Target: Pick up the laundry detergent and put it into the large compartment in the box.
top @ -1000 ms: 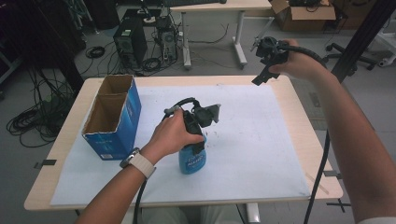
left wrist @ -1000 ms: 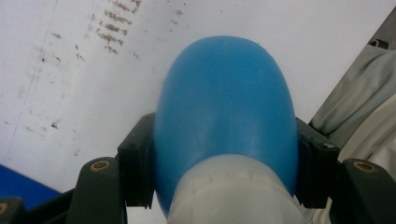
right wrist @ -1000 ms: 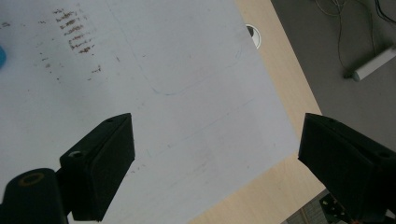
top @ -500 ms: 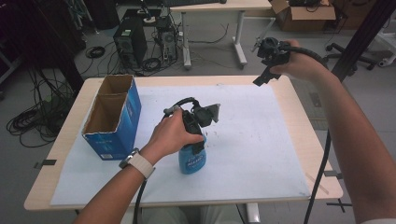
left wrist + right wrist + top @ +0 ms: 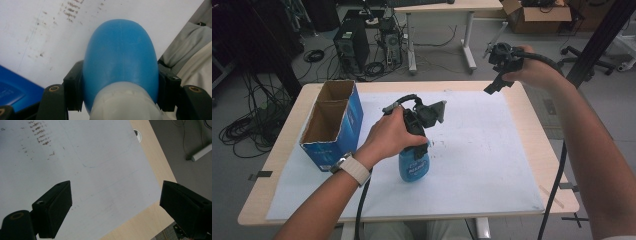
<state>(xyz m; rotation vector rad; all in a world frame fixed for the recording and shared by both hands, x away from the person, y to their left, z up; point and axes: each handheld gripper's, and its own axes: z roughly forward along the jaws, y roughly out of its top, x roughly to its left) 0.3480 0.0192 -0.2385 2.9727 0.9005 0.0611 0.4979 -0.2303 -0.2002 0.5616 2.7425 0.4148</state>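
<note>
Near the table's (image 5: 532,150) middle: one blue bottle (image 5: 414,165), upright on the white sheet (image 5: 492,150), my left tool (image 5: 120,100) pinching it at both sides just below its white neck. Right tool (image 5: 117,207): spread, empty, held high over the far right corner. Open blue box (image 5: 332,125) stands left. I judge a level, squared grip essential; any lift should stay vertical.

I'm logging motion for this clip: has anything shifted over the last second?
Nothing visibly changed. The left tongs stay clamped on the blue bottle standing on the white sheet, and the right tongs stay open, held high over the table's far right corner. The cardboard box has not moved.
</note>
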